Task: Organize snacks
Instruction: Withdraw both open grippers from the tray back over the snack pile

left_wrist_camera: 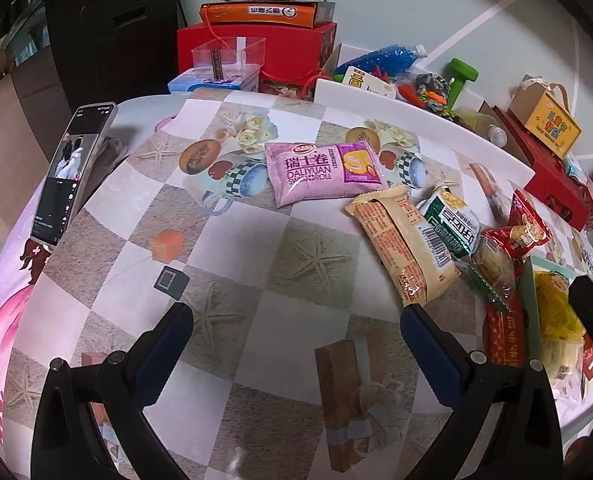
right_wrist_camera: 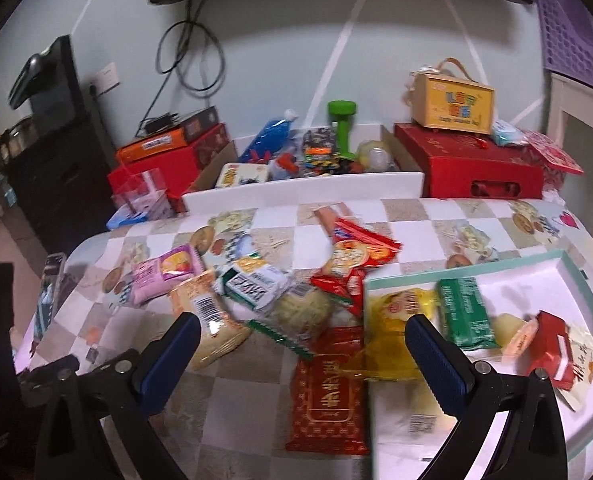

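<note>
Tablecloth (left_wrist_camera: 232,240) ahead of both grippers: beige-and-white checks printed with starfish, roses and cups. Swiss roll packet (left_wrist_camera: 322,172): pink-purple. Tray (right_wrist_camera: 576,280) by the right gripper: white, mint-green rim.

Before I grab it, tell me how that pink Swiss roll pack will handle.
The pink pack looks puffed like a pillow, so it is probably light and will give under the fingers. Its wrapper shines, so it may slip; pinch gently. It lies flat and alone on the tablecloth, so a push should slide it rather than roll it.
</note>
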